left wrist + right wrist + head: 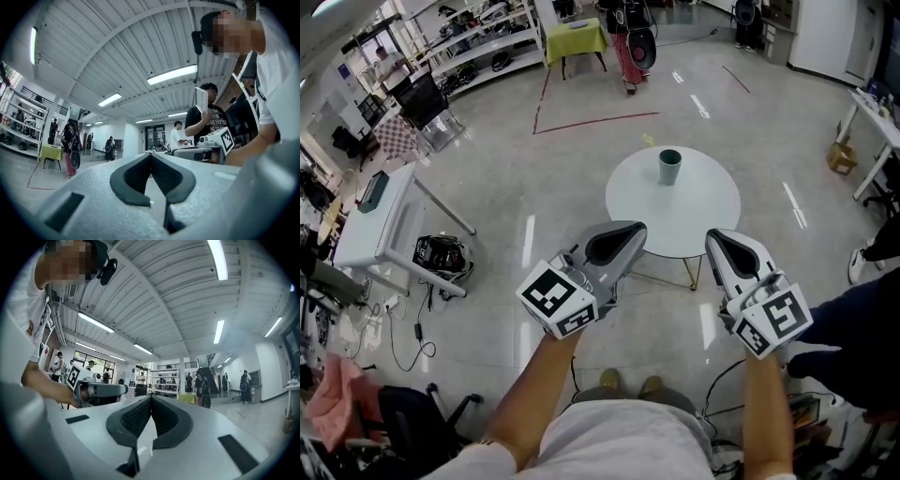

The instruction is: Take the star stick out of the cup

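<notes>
Not begun. Teal cup [669, 167] stands on round white table [712, 216], upper centre of frame; star stick too small to make out. Left gripper [617, 244] and right gripper [734, 249], lower centre, well apart from cup, jaws pressed together, holding nothing. Approach, grasp and lift all remain.

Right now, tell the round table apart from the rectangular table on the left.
The round table has a circular top; the rectangular table a straight-edged one. The round table bears a green cup; the rectangular table a teal thing. The round table stands straight ahead; the rectangular table off to the left. Both tops are pale.
</notes>
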